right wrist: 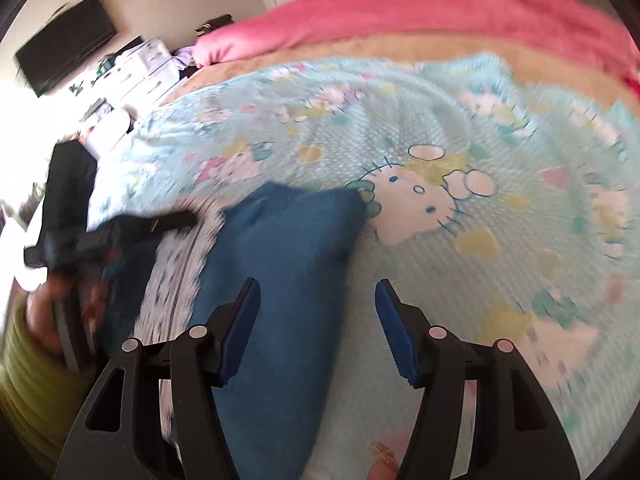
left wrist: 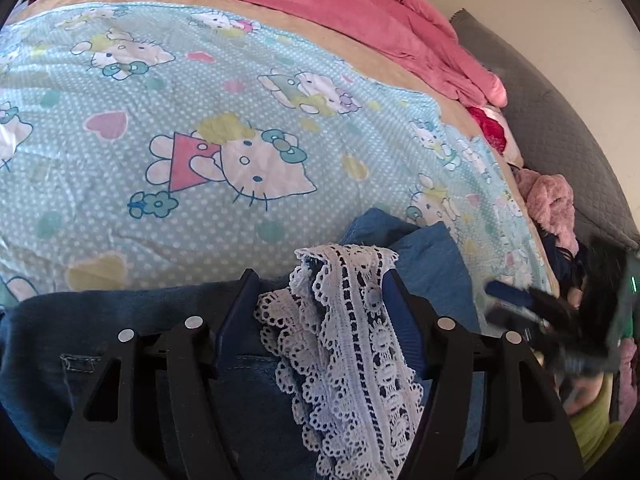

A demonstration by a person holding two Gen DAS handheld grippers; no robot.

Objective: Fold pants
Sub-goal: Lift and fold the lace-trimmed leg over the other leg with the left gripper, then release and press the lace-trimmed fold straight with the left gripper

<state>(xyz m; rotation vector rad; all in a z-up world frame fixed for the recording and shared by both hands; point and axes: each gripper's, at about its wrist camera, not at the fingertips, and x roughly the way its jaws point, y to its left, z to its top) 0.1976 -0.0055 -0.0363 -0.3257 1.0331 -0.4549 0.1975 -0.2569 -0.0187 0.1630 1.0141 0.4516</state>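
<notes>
Denim pants (left wrist: 120, 320) lie on the cartoon-print bedsheet (left wrist: 200, 80) directly under your left gripper (left wrist: 316, 312), whose parted fingers straddle the lace trim (left wrist: 340, 320) ungripped, while your right gripper (right wrist: 316, 320), also released, hovers beside the blue leg (right wrist: 288, 260).

Right wrist view smears with motion: the left gripper (right wrist: 120, 228) is a dark streak, the lace trim (right wrist: 176, 272) a blur. The jeans (left wrist: 120, 320) run off the bottom edge, half hidden behind the gripper's 2 fingers.
</notes>
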